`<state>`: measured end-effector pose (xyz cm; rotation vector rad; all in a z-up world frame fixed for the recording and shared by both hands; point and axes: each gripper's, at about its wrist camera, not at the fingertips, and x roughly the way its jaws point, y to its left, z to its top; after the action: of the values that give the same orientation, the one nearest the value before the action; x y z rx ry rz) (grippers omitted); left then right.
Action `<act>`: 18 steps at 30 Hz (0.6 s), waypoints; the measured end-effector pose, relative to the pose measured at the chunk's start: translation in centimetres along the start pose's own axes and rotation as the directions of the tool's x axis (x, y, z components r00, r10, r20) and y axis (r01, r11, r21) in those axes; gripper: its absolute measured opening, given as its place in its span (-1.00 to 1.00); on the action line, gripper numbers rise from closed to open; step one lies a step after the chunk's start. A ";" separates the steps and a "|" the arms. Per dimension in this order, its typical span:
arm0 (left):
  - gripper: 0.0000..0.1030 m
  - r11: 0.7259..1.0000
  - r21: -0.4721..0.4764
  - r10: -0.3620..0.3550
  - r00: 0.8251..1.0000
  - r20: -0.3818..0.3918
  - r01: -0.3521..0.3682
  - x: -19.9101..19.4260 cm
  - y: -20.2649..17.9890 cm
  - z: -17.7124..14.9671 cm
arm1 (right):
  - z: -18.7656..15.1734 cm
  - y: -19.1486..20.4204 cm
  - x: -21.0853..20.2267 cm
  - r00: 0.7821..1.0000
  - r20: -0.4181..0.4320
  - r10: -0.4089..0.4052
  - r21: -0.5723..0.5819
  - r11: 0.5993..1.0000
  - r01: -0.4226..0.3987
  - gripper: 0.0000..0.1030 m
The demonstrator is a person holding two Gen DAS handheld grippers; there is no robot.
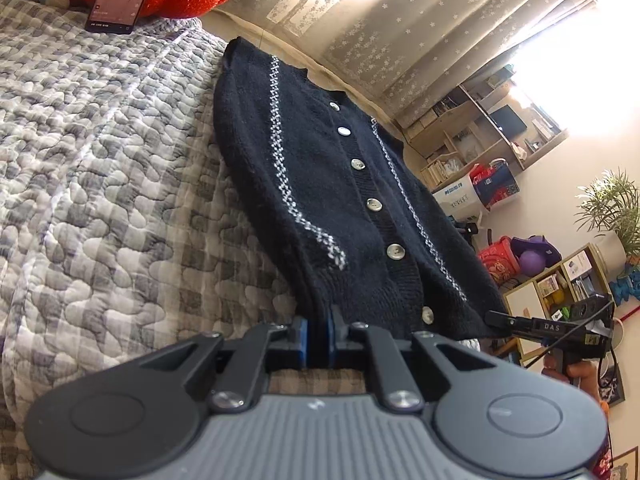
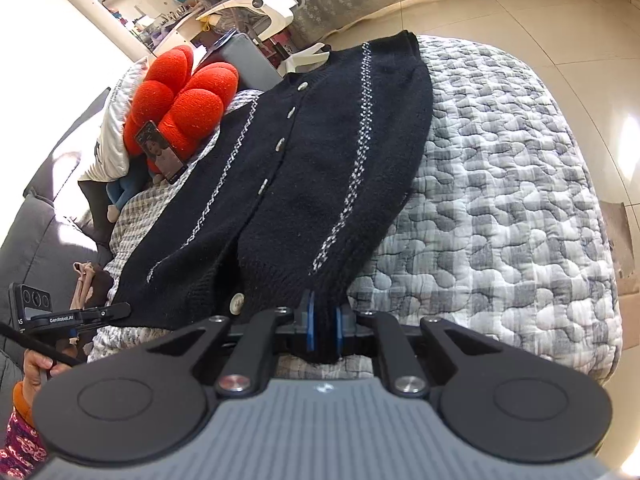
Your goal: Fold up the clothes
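Observation:
A black knitted cardigan [image 1: 320, 184] with white patterned stripes and pale buttons lies face up on a grey quilted bedspread [image 1: 100, 168]. My left gripper [image 1: 318, 336] is shut on the cardigan's hem at its left corner, blue pads pinching the knit. My right gripper [image 2: 324, 326] is shut on the cardigan [image 2: 320, 168] hem at the other corner. Each gripper shows in the other's view: the right gripper [image 1: 496, 318] at the hem's right end, the left gripper [image 2: 120, 310] at the lower left, held by a hand [image 2: 38, 364].
A red knitted cushion [image 2: 180, 100] and a phone [image 2: 160, 152] leaning on it sit at the bed's head. The quilt [image 2: 500, 200] spreads wide beside the cardigan. Tiled floor [image 2: 560, 20], shelves [image 1: 480, 128] and a plant [image 1: 612, 204] lie beyond the bed.

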<state>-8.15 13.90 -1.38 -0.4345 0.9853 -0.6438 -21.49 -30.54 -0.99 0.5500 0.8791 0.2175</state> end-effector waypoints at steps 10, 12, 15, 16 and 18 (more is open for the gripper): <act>-0.80 0.984 0.125 0.144 0.984 -0.108 -0.130 3.8 -0.2 -1.2 | -0.5 -0.7 3.2 0.981 -0.157 -0.112 -0.024 0.994 0.109 -0.62; -0.75 0.978 0.157 0.158 0.982 -0.101 -0.141 3.9 -0.6 -1.1 | -0.6 -0.4 3.0 0.982 -0.150 -0.114 -0.058 0.993 0.106 -0.62; -0.32 0.960 0.223 0.187 0.980 -0.064 -0.169 2.9 -1.5 -1.3 | -1.1 0.4 1.8 0.985 -0.110 -0.132 -0.126 0.985 0.118 -0.52; -0.25 0.953 0.247 0.191 0.980 -0.048 -0.173 2.5 -1.9 -1.5 | -1.3 0.7 1.4 0.985 -0.092 -0.148 -0.157 0.979 0.133 -0.44; -0.20 0.933 0.307 0.198 0.980 -0.006 -0.187 1.7 -2.9 -1.8 | -2.0 1.6 0.6 0.983 -0.054 -0.175 -0.223 0.962 0.159 -0.38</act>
<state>-9.90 10.52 -1.63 -0.0511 0.9303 -0.6147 -22.59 -28.26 -1.57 0.2625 0.9540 0.1783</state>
